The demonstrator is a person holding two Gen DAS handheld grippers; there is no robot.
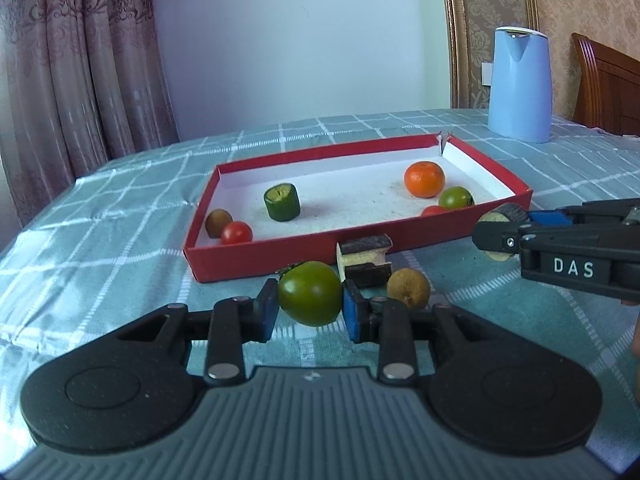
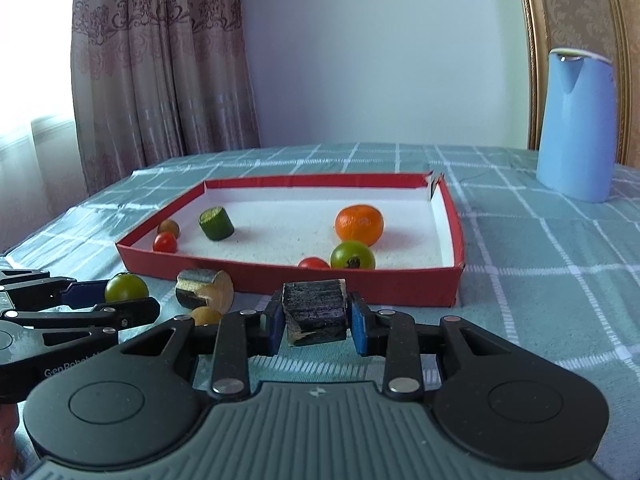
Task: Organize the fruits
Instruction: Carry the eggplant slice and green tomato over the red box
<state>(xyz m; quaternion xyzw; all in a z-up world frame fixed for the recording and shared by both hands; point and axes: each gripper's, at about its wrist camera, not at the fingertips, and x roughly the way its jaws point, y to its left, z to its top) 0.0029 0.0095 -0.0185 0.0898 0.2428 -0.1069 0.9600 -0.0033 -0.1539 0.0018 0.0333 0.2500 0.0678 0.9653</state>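
Left wrist view: a green tomato [image 1: 310,299] is clamped by the left gripper [image 1: 310,312] at lower centre, before the red tray [image 1: 280,256]. At right, a dark chunk [image 1: 502,216], possibly eggplant, is clasped by the right gripper [image 1: 505,229].

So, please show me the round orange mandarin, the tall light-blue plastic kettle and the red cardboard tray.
Round orange mandarin [image 1: 424,179], left wrist view, middle of its peel.
Tall light-blue plastic kettle [image 2: 576,128], right wrist view, middle of its body.
Red cardboard tray [image 2: 400,286], right wrist view, near outer wall.
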